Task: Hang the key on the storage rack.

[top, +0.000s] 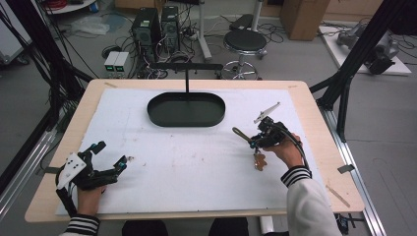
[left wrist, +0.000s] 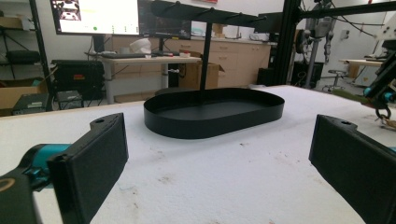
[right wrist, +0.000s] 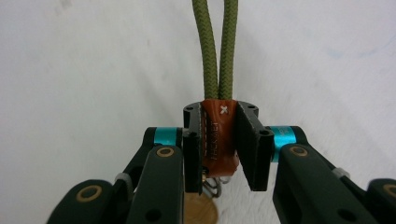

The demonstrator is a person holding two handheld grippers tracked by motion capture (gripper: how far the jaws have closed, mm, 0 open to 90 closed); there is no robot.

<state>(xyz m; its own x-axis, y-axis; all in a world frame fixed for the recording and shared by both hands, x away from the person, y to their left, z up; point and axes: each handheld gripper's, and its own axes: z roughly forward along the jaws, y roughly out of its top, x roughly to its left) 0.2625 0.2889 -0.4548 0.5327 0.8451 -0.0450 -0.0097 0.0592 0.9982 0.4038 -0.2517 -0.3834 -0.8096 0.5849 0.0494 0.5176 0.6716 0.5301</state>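
My right gripper [right wrist: 219,140] is shut on the brown leather tab [right wrist: 217,135] of a keychain, from which a doubled olive-green cord loop [right wrist: 217,51] runs away over the white mat. In the high view that gripper [top: 254,140] sits right of centre, the cord loop [top: 239,133] pointing left and a brown charm [top: 259,161] hanging below it. My left gripper [top: 112,158] rests at the near left of the table, open, with nothing between its black pads [left wrist: 95,163]. A black oval tray [top: 186,109] with an upright hanger post [top: 187,78] stands at the far middle.
A white mat [top: 187,152] covers the wooden table [top: 314,128]. The tray [left wrist: 212,112] lies ahead of the left gripper, with the other gripper [left wrist: 380,91] at the right edge. Black frame struts, computers and a stool [top: 244,46] stand beyond the table.
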